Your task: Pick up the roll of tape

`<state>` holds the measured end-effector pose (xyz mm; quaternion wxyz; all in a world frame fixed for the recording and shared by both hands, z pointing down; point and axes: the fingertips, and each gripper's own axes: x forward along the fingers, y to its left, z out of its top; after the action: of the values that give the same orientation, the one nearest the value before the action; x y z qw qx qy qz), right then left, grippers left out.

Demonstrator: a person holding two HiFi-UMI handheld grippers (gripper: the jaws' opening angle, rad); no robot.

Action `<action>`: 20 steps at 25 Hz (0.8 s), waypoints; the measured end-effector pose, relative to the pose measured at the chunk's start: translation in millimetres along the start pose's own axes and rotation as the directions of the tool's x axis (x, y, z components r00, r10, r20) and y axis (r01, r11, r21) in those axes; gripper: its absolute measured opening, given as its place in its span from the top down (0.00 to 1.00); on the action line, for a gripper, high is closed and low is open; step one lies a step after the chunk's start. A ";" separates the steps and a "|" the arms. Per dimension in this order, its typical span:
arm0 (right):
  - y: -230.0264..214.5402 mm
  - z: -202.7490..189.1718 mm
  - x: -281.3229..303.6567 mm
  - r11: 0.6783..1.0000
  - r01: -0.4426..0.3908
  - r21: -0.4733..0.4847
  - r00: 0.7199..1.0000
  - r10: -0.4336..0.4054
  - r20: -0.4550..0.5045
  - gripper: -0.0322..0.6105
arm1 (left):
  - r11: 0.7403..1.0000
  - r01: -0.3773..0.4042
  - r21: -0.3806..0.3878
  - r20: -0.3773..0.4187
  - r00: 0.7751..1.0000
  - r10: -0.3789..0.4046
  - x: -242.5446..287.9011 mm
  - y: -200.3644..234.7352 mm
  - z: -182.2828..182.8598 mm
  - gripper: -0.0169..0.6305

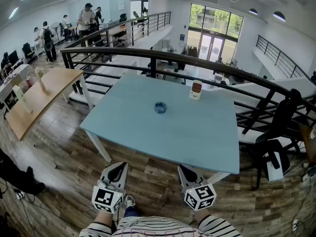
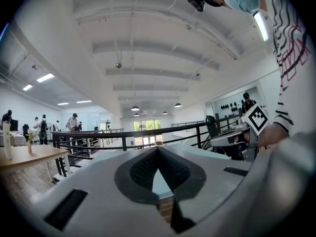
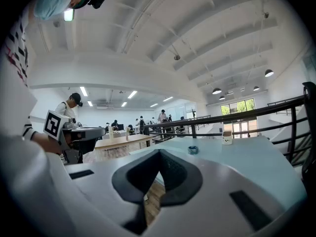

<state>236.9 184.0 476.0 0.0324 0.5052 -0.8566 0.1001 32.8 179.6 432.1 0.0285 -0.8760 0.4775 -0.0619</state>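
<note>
Well, nothing has been picked up yet; as I read it, this is the very start, with the reach not yet begun. The person stands short of the table (image 1: 197,132), both tongs held low and close to the body, over the wooden floor (image 1: 148,181) and not over the tabletop. The left tongs (image 1: 120,165) are pressed together with nothing in them, and their own view shows only the shut tips (image 2: 158,152). The right tongs (image 1: 185,168) are likewise closed and empty, tilted a touch downward.

The roll of tape (image 1: 160,107), a small blue ring, lies flat out on the table well ahead of both tongs, on a line between them and somewhat nearer the right pair's side. From the right tongs it sits ahead and a little to the right of the tips (image 3: 193,150). Farther off, beyond the roll and to its right, stands a small white box (image 1: 196,91) close to the railing (image 1: 207,65).

The next move, I'd say, asks one pair, most handily the right, to go forward over the table edge, spread its jaws wide enough for the ring, come down about it and close.
</note>
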 end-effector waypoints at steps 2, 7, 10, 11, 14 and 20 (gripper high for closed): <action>-2.0 1.6 4.3 1.000 -0.008 -0.001 1.000 0.008 0.006 0.91 | 1.000 0.008 -0.005 0.004 1.000 -0.008 4.2 0.7 -1.9 0.94; -1.1 6.0 15.6 0.998 -0.061 0.017 0.998 0.060 0.030 0.91 | 0.995 0.099 -0.030 0.005 0.995 -0.099 13.5 -11.3 -12.9 0.93; -2.0 6.6 29.7 0.999 -0.047 0.013 0.998 0.047 0.030 0.90 | 0.989 0.145 -0.041 0.001 0.989 -0.145 20.8 -9.9 -22.4 0.93; -1.2 6.8 35.9 0.999 -0.043 0.014 0.999 0.043 0.028 0.90 | 0.987 0.154 -0.049 0.000 0.988 -0.155 23.8 -5.8 -25.5 0.93; 1.8 7.8 56.0 0.999 -0.038 0.028 0.999 0.038 0.016 0.68 | 0.981 0.182 -0.070 -0.008 0.983 -0.183 37.0 10.1 -32.2 0.76; 5.0 21.7 109.2 0.999 0.025 0.035 1.000 -0.025 0.018 0.64 | 0.964 0.254 -0.080 -0.031 0.966 -0.257 71.9 62.7 -36.7 0.67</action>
<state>180.3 88.1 471.2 0.0166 0.5172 -0.8486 0.1100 14.2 85.5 467.5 -0.0224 -0.9292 0.3630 -0.0653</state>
